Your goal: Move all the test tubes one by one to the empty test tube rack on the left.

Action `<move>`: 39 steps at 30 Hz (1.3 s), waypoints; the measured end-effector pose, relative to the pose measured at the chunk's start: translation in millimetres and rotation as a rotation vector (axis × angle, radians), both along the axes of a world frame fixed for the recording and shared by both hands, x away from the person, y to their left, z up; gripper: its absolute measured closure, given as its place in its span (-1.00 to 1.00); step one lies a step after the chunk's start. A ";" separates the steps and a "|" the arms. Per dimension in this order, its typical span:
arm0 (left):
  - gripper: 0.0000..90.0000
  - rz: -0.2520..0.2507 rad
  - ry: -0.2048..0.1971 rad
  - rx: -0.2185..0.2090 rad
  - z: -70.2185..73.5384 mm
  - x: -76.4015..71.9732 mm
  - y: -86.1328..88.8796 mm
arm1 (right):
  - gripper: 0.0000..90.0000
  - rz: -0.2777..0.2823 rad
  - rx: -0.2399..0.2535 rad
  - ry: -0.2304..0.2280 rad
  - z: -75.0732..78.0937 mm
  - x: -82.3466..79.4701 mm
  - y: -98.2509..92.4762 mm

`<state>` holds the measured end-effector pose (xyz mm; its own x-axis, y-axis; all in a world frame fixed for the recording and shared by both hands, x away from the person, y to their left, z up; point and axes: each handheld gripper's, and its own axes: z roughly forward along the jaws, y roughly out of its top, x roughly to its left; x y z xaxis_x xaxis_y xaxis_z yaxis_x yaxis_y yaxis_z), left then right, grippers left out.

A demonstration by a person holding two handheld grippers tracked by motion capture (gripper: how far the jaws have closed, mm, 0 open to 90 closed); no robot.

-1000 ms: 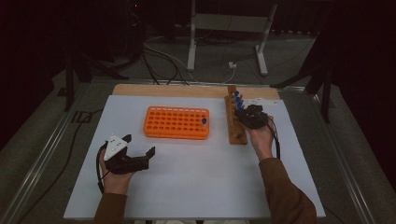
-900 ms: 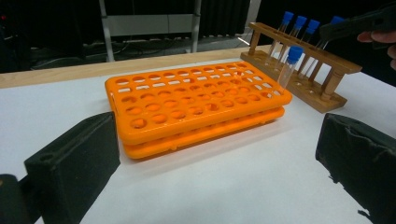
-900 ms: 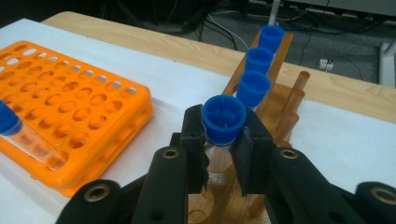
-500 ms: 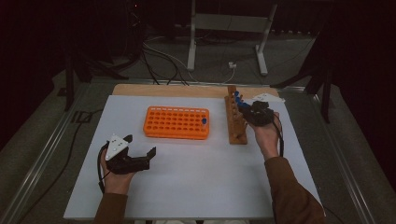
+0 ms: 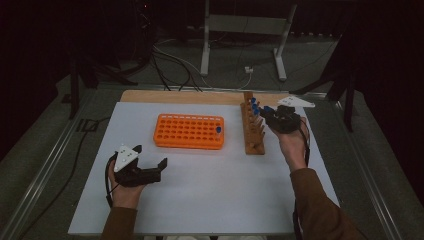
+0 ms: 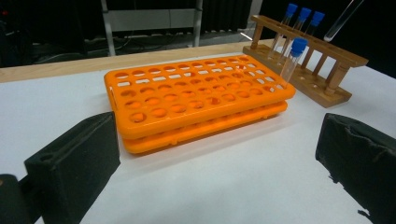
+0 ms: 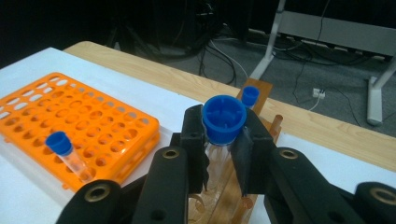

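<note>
Standing upright between fingers [image 7: 247, 154], clear blue-capped tube [image 7: 223, 122]

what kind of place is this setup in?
Likely a lab or recording workspace, not a home: a white table carries an orange tube rack and a wooden rack of blue-capped test tubes, with cables and a metal stand's legs on the dark floor behind.

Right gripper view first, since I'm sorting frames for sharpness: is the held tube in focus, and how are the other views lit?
Right gripper view: the capped tube in the right claw is sharp, the floor behind soft. Left gripper view: the orange rack is bright and crisp, the near claw pads blurred. High view: the white table is lit, the surroundings dark.
</note>
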<state>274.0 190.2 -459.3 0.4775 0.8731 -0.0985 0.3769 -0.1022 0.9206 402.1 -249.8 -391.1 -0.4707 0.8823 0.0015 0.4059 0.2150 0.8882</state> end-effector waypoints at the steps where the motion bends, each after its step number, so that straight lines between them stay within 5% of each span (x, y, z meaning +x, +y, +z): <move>1: -0.98 -0.002 0.002 -0.001 0.3 0.6 -0.7 | 0.69 0.003 -0.001 -0.004 1.2 -1.7 -0.7; 10: -0.98 -0.046 -0.030 -0.002 14.8 8.4 -20.9 | 0.69 0.066 -0.007 0.008 7.9 -11.8 1.7; 21: -0.96 -0.154 -0.050 0.078 29.3 30.5 -78.1 | 0.69 0.179 0.022 0.031 7.7 -26.2 27.5; 31: -0.82 -0.212 -0.067 0.098 28.3 46.8 -126.4 | 0.68 0.245 0.031 0.057 8.3 -35.4 43.7; 39: -0.60 -0.230 -0.065 0.070 24.5 54.7 -148.9 | 0.68 0.286 0.032 0.085 6.4 -41.2 54.6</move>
